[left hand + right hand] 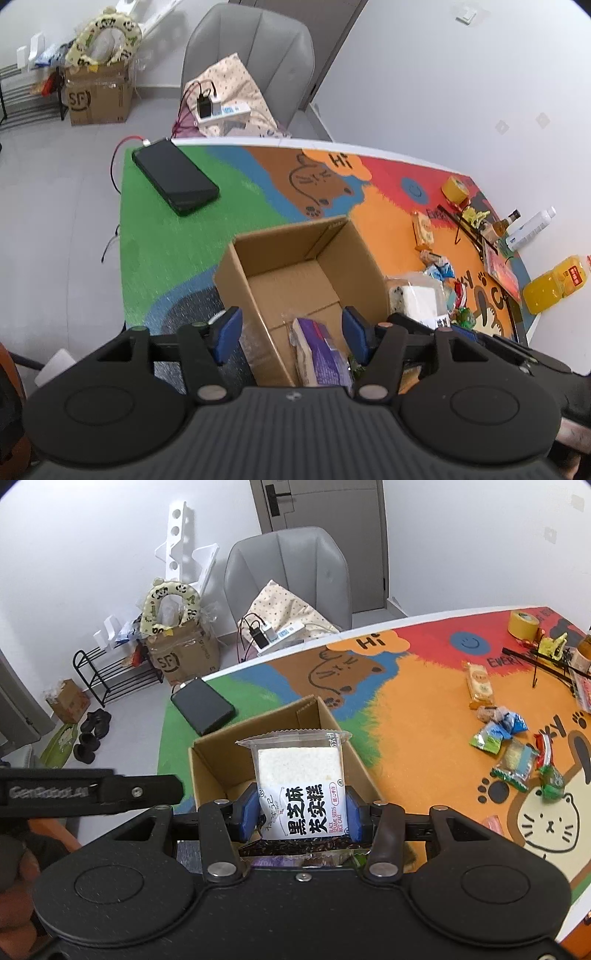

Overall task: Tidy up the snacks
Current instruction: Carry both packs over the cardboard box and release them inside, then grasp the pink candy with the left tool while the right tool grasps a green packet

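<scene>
An open cardboard box (258,291) stands on the colourful mat; it also shows in the right wrist view (218,760). A purple snack packet (321,350) lies inside it near the front. My left gripper (291,332) is open and empty, hovering over the box's near edge. My right gripper (301,814) is shut on a black sesame rice cake packet (301,775), held over the box; the packet shows in the left wrist view (417,299) to the right of the box. Several loose snacks (513,746) lie on the mat to the right.
A black phone (175,177) lies on the green part of the mat behind the box. A yellow tape roll (522,624), bottles (532,229) and an oil jug (554,288) are at the far right edge. A grey chair (291,576) stands behind the table.
</scene>
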The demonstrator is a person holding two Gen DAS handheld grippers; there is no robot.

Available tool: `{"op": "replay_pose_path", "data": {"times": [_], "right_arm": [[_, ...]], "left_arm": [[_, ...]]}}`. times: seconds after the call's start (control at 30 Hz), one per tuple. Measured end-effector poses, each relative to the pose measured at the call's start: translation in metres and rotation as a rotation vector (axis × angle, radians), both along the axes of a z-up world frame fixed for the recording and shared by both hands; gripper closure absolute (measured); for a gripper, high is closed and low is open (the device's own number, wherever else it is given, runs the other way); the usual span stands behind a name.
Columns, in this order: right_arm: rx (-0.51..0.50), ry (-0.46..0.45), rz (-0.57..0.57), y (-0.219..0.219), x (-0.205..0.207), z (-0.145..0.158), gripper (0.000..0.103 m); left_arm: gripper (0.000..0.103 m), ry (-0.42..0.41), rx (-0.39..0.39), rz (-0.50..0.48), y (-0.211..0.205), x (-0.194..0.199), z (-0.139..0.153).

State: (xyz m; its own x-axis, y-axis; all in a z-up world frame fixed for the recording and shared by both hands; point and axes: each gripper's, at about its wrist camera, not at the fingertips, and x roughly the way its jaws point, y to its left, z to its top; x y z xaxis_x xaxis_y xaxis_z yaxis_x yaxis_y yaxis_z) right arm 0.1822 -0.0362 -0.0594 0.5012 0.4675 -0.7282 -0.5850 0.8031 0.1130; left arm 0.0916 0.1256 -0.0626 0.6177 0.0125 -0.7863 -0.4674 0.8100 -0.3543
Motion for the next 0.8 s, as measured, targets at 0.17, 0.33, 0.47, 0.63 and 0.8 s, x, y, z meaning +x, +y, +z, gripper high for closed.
{"op": "replay_pose_path", "data": {"times": [0.17,0.33,0.47,0.63,0.8], "right_arm": [[0.006,-0.007,0.009,-0.003,-0.002,0.003,0.034],[-0.017,-0.016,0.005,-0.012,-0.011,0.004,0.030],[-0.015,-0.029,-0.033,-0.026,-0.015,0.008,0.021],[-0.001,-0.027,-0.088,-0.047,-0.014,0.011,0.019],[0.004,-0.044,-0.181,-0.073,-0.011,0.015,0.009]], "left_arm": [[0.021,0.002,0.031,-0.001,0.001,-0.001,0.005],[0.014,0.006,0.045,-0.027,-0.001,0.000,0.005],[0.011,0.000,0.040,-0.068,-0.007,0.005,0.006],[0.010,-0.008,0.056,-0.128,-0.021,0.013,0.009],[0.008,-0.034,0.067,-0.182,-0.034,0.023,0.013]]}}
